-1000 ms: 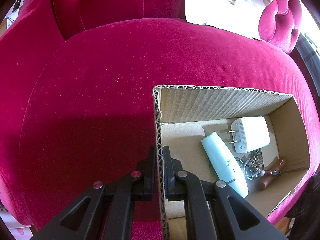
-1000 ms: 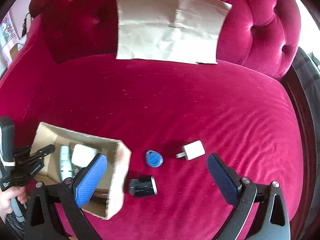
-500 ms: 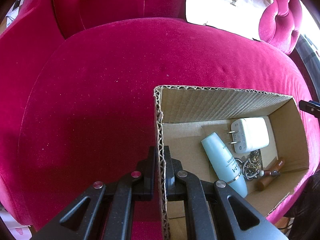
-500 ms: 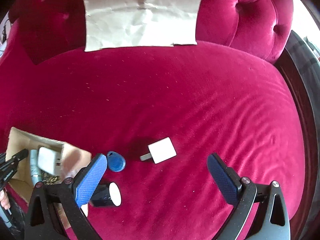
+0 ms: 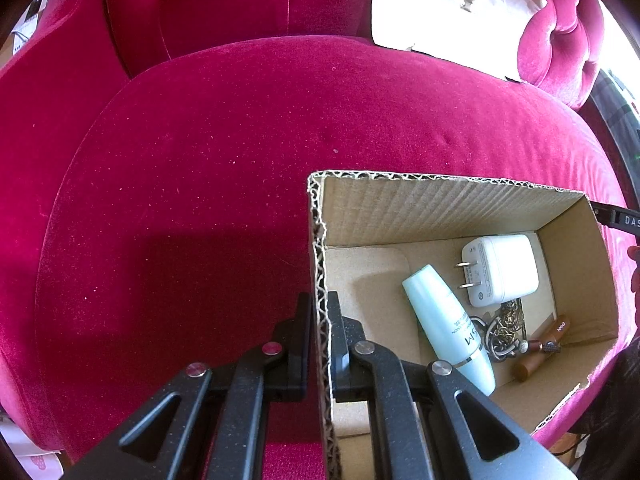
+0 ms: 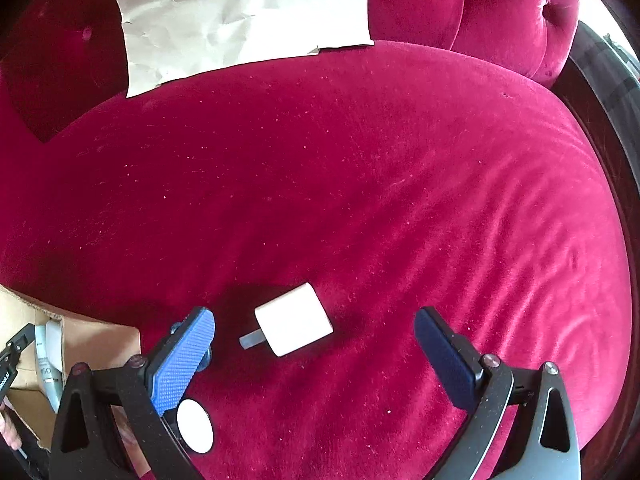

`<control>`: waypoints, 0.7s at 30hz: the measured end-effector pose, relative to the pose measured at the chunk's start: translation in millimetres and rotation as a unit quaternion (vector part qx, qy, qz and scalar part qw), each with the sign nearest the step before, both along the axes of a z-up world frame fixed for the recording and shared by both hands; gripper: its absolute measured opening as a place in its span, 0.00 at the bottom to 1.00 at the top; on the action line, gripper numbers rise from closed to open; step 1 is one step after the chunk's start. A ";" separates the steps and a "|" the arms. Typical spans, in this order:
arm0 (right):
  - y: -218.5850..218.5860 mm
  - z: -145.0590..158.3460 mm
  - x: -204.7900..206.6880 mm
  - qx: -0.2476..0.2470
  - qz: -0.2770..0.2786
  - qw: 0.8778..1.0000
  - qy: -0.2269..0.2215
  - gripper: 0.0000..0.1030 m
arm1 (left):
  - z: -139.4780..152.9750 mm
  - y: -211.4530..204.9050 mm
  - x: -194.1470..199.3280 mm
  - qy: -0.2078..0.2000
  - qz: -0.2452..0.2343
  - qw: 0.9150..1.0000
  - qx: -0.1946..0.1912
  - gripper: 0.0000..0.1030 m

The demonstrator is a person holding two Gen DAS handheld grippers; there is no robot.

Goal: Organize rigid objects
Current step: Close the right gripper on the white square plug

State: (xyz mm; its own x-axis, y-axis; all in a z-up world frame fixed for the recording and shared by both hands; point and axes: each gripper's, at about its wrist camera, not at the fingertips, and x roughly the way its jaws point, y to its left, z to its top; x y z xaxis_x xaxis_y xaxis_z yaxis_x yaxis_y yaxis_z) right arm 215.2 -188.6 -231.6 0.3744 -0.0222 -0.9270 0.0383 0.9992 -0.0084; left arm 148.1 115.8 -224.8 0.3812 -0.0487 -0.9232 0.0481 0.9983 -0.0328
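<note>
My left gripper [image 5: 319,320] is shut on the left wall of an open cardboard box [image 5: 440,204] that stands on a red velvet sofa seat. In the box lie a large white charger [image 5: 504,270], a pale blue bottle [image 5: 448,324], a bunch of metal keys [image 5: 506,330] and a small brown wooden piece [image 5: 544,346]. In the right wrist view my right gripper [image 6: 314,330] stands open low over the seat, and a small white plug adapter [image 6: 294,319] lies between its blue fingers [image 6: 182,360], untouched. A black cylinder with a white end [image 6: 195,426] lies below the left finger.
A sheet of brown paper [image 6: 240,12] leans on the tufted backrest [image 6: 500,12]. The box corner [image 6: 92,344] shows at the lower left of the right wrist view, with the other gripper's tip [image 6: 12,356] beside it. A dark wooden frame [image 6: 600,92] edges the sofa at right.
My right gripper has dropped and shifted right, so the white adapter now sits between its fingers; the blue tag is hidden behind the left finger. The left gripper keeps still on the box wall.
</note>
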 end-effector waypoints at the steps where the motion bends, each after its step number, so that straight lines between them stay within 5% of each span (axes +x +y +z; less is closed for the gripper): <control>1: 0.5 0.0 1.4 0.001 -0.001 1.000 0.000 0.96 | 0.1 -0.1 0.0 0.000 0.000 1.000 0.000 0.06; 4: 3.2 -0.1 4.8 0.004 -0.001 1.000 0.001 0.81 | 0.3 -0.2 -0.1 0.000 0.000 1.000 -0.001 0.06; 8: 5.8 -3.4 11.4 0.015 0.002 1.000 0.012 0.39 | 0.8 0.7 0.1 0.001 0.001 1.000 -0.002 0.06; 21: 13.6 11.8 0.8 -0.002 0.009 1.000 -0.003 0.39 | 0.3 1.2 0.5 0.000 0.000 1.000 -0.001 0.06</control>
